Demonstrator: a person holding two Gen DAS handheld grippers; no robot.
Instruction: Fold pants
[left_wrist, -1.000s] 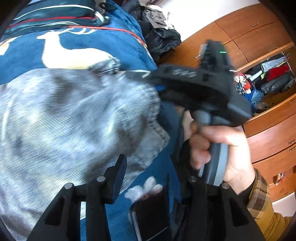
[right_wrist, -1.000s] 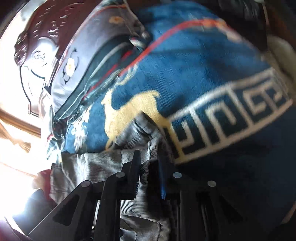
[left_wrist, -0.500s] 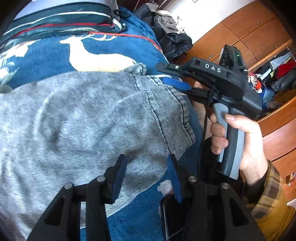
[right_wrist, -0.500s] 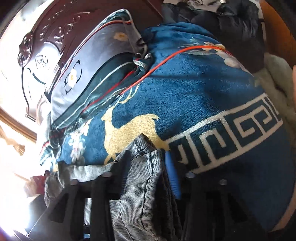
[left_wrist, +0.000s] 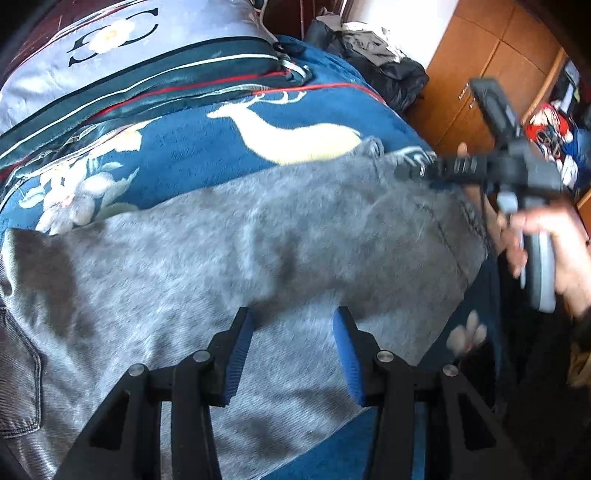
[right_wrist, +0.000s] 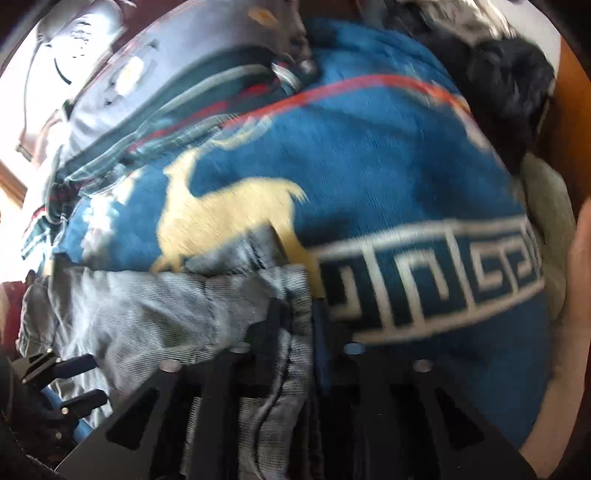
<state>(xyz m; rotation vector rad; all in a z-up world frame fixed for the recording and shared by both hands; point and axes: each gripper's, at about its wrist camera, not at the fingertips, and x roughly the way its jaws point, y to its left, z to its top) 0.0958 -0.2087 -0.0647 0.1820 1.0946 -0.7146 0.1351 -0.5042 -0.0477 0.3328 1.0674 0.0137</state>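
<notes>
Pants (left_wrist: 258, 251): grey denim, spread flat across the blue blanket (left_wrist: 207, 147) on the bed; a back pocket is seen at the left edge of the left wrist view.
Hem end (right_wrist: 295, 295): bunched at the pale deer print (right_wrist: 229, 218) of the blanket, beside the white key-pattern border (right_wrist: 424, 273).
Left gripper (left_wrist: 291, 354): held above the grey cloth with its blue-padded jaws parted; nothing is gripped between them.
Right gripper (right_wrist: 299, 332): jaws are closing, with a fold of the pants' hem between them; through the blur the pads appear to be pressed on the cloth.
Right hand (left_wrist: 554, 251): wrapped around the right gripper's grey handle, at the right edge of the pants.
Pillow (left_wrist: 110, 48): grey satin with a flower print, at the head of the bed.
Wardrobe (left_wrist: 480, 74): brown wood, seen beyond the bed.
</notes>
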